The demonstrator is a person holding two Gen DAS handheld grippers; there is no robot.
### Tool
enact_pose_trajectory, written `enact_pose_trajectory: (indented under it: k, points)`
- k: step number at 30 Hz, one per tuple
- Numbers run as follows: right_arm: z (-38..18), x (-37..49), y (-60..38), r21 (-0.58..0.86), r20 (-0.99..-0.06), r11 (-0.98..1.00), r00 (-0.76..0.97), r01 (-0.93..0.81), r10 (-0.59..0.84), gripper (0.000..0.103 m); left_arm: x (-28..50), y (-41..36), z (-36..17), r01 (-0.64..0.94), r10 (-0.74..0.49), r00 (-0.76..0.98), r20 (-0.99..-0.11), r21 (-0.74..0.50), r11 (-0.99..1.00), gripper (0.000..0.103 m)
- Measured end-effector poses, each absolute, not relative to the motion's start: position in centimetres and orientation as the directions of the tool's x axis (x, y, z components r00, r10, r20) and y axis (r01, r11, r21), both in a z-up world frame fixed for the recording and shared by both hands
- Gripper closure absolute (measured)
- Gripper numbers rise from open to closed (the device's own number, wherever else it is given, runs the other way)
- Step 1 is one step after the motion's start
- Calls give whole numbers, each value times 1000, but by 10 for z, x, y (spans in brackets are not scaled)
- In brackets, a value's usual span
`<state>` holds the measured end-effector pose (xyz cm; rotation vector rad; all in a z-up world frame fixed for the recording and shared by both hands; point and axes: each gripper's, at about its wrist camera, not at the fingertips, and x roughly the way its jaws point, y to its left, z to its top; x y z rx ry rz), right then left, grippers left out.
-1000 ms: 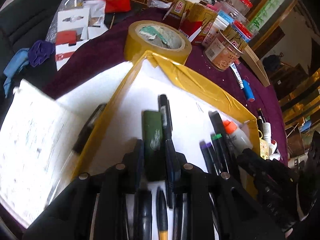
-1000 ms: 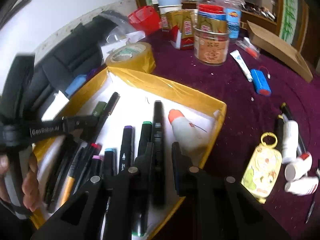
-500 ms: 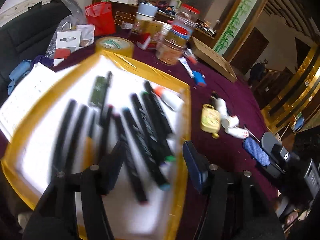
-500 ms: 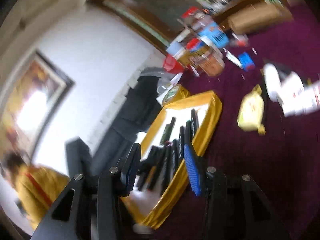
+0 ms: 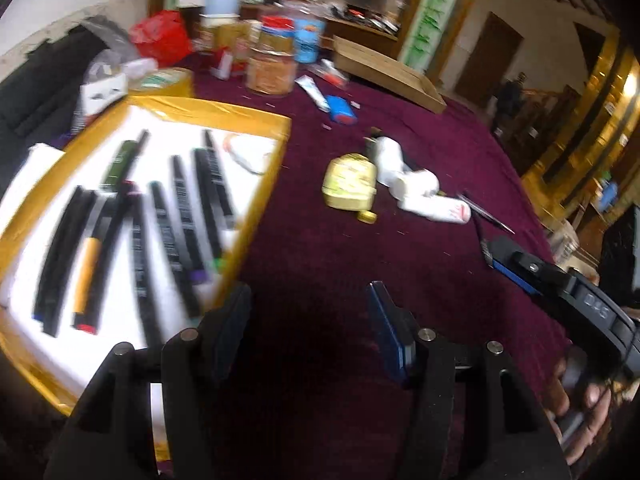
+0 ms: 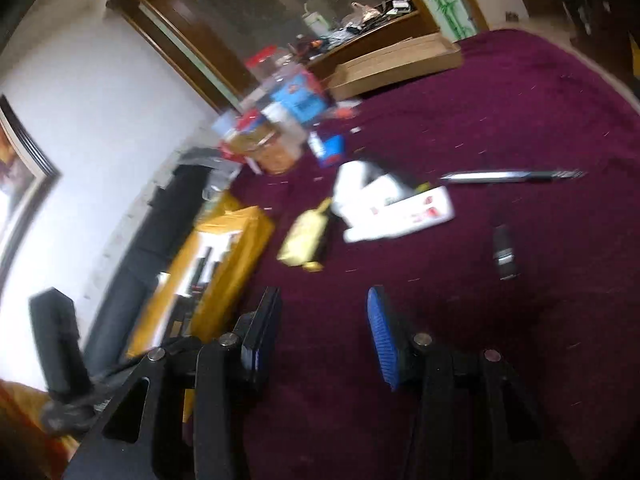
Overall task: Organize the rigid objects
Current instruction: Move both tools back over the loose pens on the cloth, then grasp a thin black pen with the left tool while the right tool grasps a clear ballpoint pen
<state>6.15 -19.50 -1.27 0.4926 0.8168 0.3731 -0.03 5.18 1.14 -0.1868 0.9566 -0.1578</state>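
A white tray with a yellow taped rim [image 5: 208, 110] holds several black markers [image 5: 180, 216] laid side by side. It also shows, blurred, at the left of the right wrist view [image 6: 236, 256]. My left gripper [image 5: 308, 320] is open and empty over the purple cloth, just right of the tray. My right gripper [image 6: 322, 332] is also open and empty above the cloth. Ahead of both lie a yellow tag [image 5: 350, 182] [image 6: 304, 236], white bottles [image 5: 416, 188] [image 6: 392, 208] and a pen [image 5: 486, 214] [image 6: 512, 176]. A small dark object [image 6: 504, 252] lies right of the right gripper.
Jars [image 5: 272, 64], a tape roll [image 5: 164, 80], a red bag [image 5: 160, 36] and a cardboard box [image 5: 384, 68] crowd the back of the table. A blue pack [image 5: 340, 108] and a white tube [image 5: 314, 90] lie nearer. A hand [image 5: 580, 404] holds the right gripper's body [image 5: 560, 288].
Both grippers opened, leaving the markers they were shut on in the tray. Both then swung right, from over the tray to over the purple cloth.
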Motion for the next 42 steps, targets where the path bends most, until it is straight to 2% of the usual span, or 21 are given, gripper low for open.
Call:
enact_pose_trajectory:
  k: [4, 9, 14, 18, 24, 27, 30, 33, 34, 36, 40, 42]
  points:
    - [-16, 64, -224, 481, -634, 875, 666, -59, 393, 63, 10, 35, 6, 114, -296, 509, -808, -277, 954, 45]
    - [-20, 75, -254, 447, -629, 893, 693, -50, 353, 63, 19, 15, 0, 160, -291, 472, -832, -244, 957, 45]
    - [-23, 109, -271, 419, -686, 908, 662, 21, 302, 63, 31, 8, -3, 165, -304, 442, -844, -257, 952, 45]
    - [-15, 149, -280, 302, -719, 953, 662, 24, 211, 64, 40, -5, 3, 214, -315, 439, -841, -243, 946, 45]
    - [-36, 195, -299, 322, -774, 941, 544, -103, 324, 63, 53, -28, 9, 298, -319, 442, -839, -198, 934, 45]
    - [-50, 188, -297, 325, -806, 926, 455, -194, 378, 62, 59, -43, 6, 337, -344, 417, -841, -209, 918, 45]
    - [-54, 170, -296, 372, -788, 887, 412, -272, 457, 62, 63, -57, 4, 365, -366, 395, -843, -221, 904, 45]
    - [-52, 151, -294, 346, -787, 885, 417, -312, 455, 50, 63, -70, 1, 390, -381, 373, -846, -229, 892, 45]
    - [-51, 145, -294, 330, -790, 885, 418, -328, 449, 50, 62, -74, 0, 398, -382, 368, -848, -228, 889, 45]
    - [-48, 137, -303, 324, -793, 903, 439, -282, 422, 50, 60, -80, -2, 408, -381, 357, -853, -225, 885, 45]
    - [-38, 112, -335, 469, -723, 879, 533, -89, 439, 50, 57, -88, -3, 416, -383, 351, -854, -224, 881, 45]
    - [-43, 98, -343, 516, -726, 856, 545, 28, 419, 50, 57, -91, -3, 413, -382, 349, -856, -226, 882, 45]
